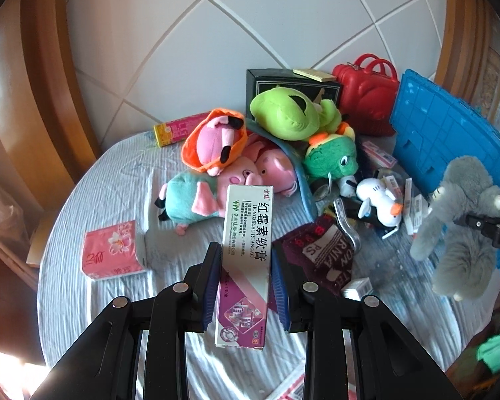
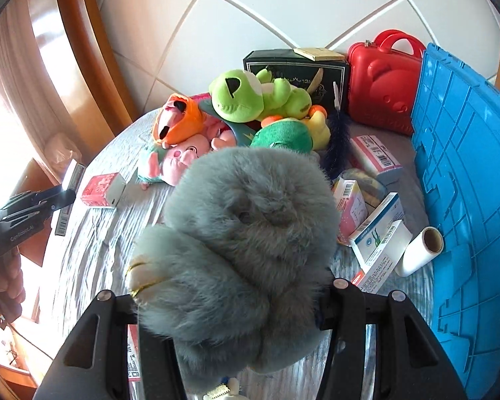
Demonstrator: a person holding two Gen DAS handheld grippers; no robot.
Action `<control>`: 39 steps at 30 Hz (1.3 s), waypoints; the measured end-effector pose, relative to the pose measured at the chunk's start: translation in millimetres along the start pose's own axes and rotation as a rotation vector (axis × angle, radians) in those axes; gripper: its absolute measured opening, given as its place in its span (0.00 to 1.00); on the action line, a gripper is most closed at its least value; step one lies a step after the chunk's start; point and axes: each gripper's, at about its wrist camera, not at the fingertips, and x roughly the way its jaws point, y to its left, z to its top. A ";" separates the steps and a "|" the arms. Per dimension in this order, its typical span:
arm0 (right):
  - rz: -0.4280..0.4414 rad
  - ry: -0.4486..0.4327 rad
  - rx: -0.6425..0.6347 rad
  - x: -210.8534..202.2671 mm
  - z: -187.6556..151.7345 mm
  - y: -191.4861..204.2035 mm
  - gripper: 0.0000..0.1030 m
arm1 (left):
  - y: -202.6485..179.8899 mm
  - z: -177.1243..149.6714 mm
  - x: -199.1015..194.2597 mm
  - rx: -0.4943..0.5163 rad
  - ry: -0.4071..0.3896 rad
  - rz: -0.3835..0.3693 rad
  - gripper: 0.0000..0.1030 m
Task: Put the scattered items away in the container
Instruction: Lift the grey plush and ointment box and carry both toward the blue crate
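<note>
Left claw (image 1: pixel 245 273) has its two blue pads clamped on the long sides of a white and purple ointment box (image 1: pixel 245 260), held up clear of the table, with the box sticking out ahead of the fingers and a bit back behind them too. Just left of that claw there's a pink tissue pack (image 1: pixel 113 251) lying flat on the pale striped tablecloth (image 1: pixel 93 200). Straight ahead past the box tip is the plush heap: a pink pig in a teal outfit (image 1: pixel 196 200), an orange and pink toy (image 1: pixel 213 143) leaning on it, and a big green frog (image 1: pixel 288 115) on top. To the right of the claw sits a dark red knit thing (image 1: pixel 316 253) with white lettering.

Right claw (image 2: pixel 230 303) is closed around a fluffy grey plush (image 2: pixel 250 243), which fills the gap between the fingers so much you can't see the pads at all. From the left camera that same toy dangles off the table, limbs hanging down.

The container, a blue crate (image 2: pixel 466 183), stands to the right of the right claw, its ribbed wall up close. Between claw and crate: a white roll (image 2: pixel 420 250) touching the crate's base and some small medicine boxes (image 2: pixel 380 233). Far ahead there's a red case (image 2: pixel 383 80) beside a black box (image 2: pixel 293 63).
</note>
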 end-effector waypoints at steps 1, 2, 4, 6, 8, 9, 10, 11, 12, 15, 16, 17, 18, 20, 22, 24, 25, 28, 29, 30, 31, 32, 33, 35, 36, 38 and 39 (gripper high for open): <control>0.004 -0.011 -0.002 -7.1 2.4 0.1 0.49 | -2.5 4.6 -5.4 0.001 -0.009 0.000 0.28; 0.007 -0.022 -0.004 -14.3 5.0 0.4 0.49 | -5.3 8.9 -10.8 0.004 -0.018 0.003 0.28; 0.013 -0.042 -0.004 -28.3 10.1 -0.5 0.49 | -10.7 18.3 -22.6 0.006 -0.039 -0.001 0.28; 0.023 -0.061 -0.004 -41.4 14.3 -2.7 0.49 | -17.3 27.7 -34.4 0.007 -0.062 -0.002 0.28; 0.030 -0.083 -0.007 -54.5 18.2 -4.9 0.49 | -25.3 36.0 -45.8 0.009 -0.084 -0.004 0.28; 0.034 -0.093 -0.009 -60.5 19.7 -6.5 0.49 | -29.4 40.2 -51.3 0.011 -0.095 -0.005 0.28; 0.038 -0.104 -0.012 -66.2 21.5 -8.5 0.49 | -34.2 44.9 -56.4 0.012 -0.108 -0.007 0.28; 0.039 -0.115 -0.015 -71.4 22.3 -10.1 0.49 | -38.6 48.8 -61.7 0.013 -0.121 -0.010 0.28; 0.041 -0.124 -0.017 -76.2 22.8 -12.1 0.49 | -43.2 52.6 -66.6 0.015 -0.132 -0.012 0.28; 0.043 -0.149 -0.025 -89.9 25.4 -18.4 0.49 | -57.3 63.2 -79.6 0.023 -0.159 -0.016 0.28; 0.045 -0.157 -0.027 -94.5 25.9 -20.7 0.49 | -62.5 66.7 -83.3 0.025 -0.165 -0.016 0.28; 0.048 -0.165 -0.027 -99.0 26.4 -23.3 0.49 | -67.3 70.1 -86.7 0.027 -0.172 -0.021 0.28; 0.050 -0.173 -0.027 -104.0 27.3 -26.5 0.49 | -72.1 73.6 -90.2 0.029 -0.181 -0.025 0.28; 0.053 -0.191 -0.031 -113.8 28.6 -31.5 0.49 | -82.0 80.6 -96.3 0.036 -0.197 -0.032 0.28; 0.055 -0.209 -0.034 -123.8 29.2 -37.7 0.49 | -91.8 86.3 -102.0 0.041 -0.212 -0.036 0.28; 0.057 -0.226 -0.032 -133.0 30.1 -44.7 0.49 | -101.3 91.6 -106.2 0.047 -0.224 -0.041 0.28; 0.058 -0.234 -0.031 -137.4 30.3 -48.4 0.49 | -105.8 93.4 -108.8 0.050 -0.230 -0.042 0.28; 0.056 -0.257 -0.030 -149.5 31.2 -60.0 0.49 | -121.1 100.8 -112.7 0.055 -0.245 -0.049 0.28; 0.056 -0.264 -0.028 -153.9 30.9 -64.0 0.49 | -126.1 103.2 -114.3 0.057 -0.250 -0.052 0.28; 0.056 -0.272 -0.026 -158.0 31.1 -68.2 0.49 | -131.6 105.7 -116.3 0.059 -0.255 -0.056 0.28; 0.054 -0.281 -0.023 -162.4 30.7 -72.6 0.49 | -137.2 108.1 -118.0 0.061 -0.260 -0.061 0.28; 0.052 -0.289 -0.019 -166.9 30.4 -77.1 0.49 | -143.0 110.5 -119.8 0.065 -0.265 -0.066 0.28; 0.051 -0.298 -0.014 -171.4 29.8 -82.1 0.49 | -149.2 112.9 -121.6 0.069 -0.269 -0.071 0.28; 0.045 -0.316 -0.004 -181.3 26.8 -91.6 0.49 | -163.2 118.1 -124.3 0.081 -0.276 -0.082 0.28; 0.043 -0.325 0.002 -186.4 25.0 -96.8 0.49 | -170.8 121.0 -125.5 0.088 -0.280 -0.086 0.28; 0.036 -0.342 0.015 -196.4 22.2 -108.6 0.49 | -185.6 126.9 -127.6 0.104 -0.287 -0.097 0.28; 0.033 -0.349 0.020 -200.9 20.3 -113.9 0.49 | -193.3 129.8 -128.3 0.112 -0.292 -0.101 0.28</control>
